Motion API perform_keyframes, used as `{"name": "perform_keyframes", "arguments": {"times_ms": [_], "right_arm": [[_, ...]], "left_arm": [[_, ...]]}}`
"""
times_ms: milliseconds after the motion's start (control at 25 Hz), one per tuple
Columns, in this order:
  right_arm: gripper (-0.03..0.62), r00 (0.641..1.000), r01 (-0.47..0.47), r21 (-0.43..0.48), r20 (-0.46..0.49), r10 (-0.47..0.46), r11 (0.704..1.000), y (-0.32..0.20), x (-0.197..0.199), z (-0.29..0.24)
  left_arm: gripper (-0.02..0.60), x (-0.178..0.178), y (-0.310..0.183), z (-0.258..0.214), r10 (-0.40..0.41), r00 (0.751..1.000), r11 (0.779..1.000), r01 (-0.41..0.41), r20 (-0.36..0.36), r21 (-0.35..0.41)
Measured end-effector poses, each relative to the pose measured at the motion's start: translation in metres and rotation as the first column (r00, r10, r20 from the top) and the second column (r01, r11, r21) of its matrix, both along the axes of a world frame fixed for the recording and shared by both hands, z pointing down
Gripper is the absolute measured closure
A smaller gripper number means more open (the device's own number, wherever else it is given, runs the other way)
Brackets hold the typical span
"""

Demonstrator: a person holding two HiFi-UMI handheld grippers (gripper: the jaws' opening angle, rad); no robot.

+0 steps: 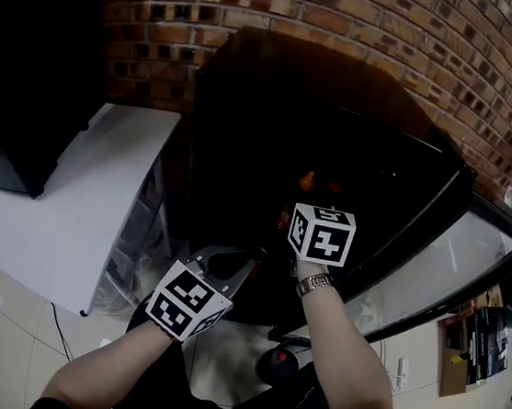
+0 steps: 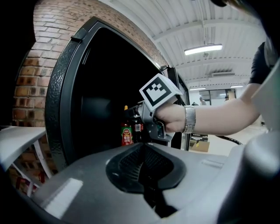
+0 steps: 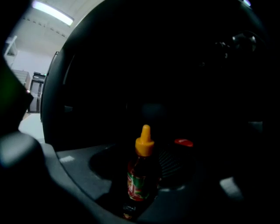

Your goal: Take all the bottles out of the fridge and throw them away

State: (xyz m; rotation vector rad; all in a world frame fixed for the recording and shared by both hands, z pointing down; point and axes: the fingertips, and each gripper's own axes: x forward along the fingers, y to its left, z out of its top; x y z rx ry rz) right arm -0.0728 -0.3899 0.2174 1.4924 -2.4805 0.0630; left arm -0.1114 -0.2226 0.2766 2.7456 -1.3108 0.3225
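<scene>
- Reaches w/ R gripper (image 2: 133, 114) into the open fridge (image 1: 278, 100), almost level, to get at btls standing on a shelf inside.
- Holds R claw spread around yellow-cap btl (image 3: 141, 175): upright in the gap, not pinched as far as visible. Prob. lined up this way to close on the body under the cap.
- Shows more btls close beside it: red-label btl (image 2: 126, 133) and dark btl (image 2: 137, 125). Cannot count all in the dark.
- Holds L gripper (image 2: 142, 164) outside, in front of the fridge, lower left of R. Claw pressed together, nothing in it. Prob. held back to give R room and be free for the next btl.
- Has door (image 1: 453, 260) swung to the right, out of the way of both arms.
- No bin to see in any view; no btl out yet, by the look.
- Next, prob.: pinch the btl body and lift out w/o knocking the neighbours.
</scene>
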Motion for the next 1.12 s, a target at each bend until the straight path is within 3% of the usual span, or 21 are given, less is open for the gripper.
{"name": "perform_keyframes", "arguments": {"times_ms": [200, 240, 520, 840, 1120], "right_arm": [[0.395, 1.000, -0.009, -0.017, -0.014, 0.008, 1.000, -0.011, -0.003, 0.010], [0.434, 1.000, -0.011, -0.017, -0.011, 0.011, 1.000, -0.011, -0.002, 0.009], [0.451, 1.000, 0.013, -0.012, 0.023, -0.013, 1.000, 0.001, -0.004, 0.005], [0.453, 0.996, 0.073, 0.066, 0.048, -0.076, 0.995, 0.042, -0.008, -0.022], [0.453, 0.991, 0.113, 0.077, 0.066, -0.118, 0.991, 0.092, 0.007, -0.022]], "left_arm": [[0.577, -0.006, -0.010, 0.003, -0.003, 1.000, 1.000, 0.003, -0.012, -0.008], [0.577, -0.007, -0.013, 0.003, -0.003, 1.000, 1.000, 0.003, -0.013, -0.007], [0.577, -0.007, -0.011, 0.005, -0.005, 1.000, 1.000, 0.005, -0.016, -0.013], [0.577, -0.006, 0.008, -0.005, -0.021, 1.000, 1.000, 0.021, -0.008, 0.004], [0.577, 0.009, 0.031, -0.003, -0.021, 1.000, 1.000, 0.021, -0.010, 0.007]]}}
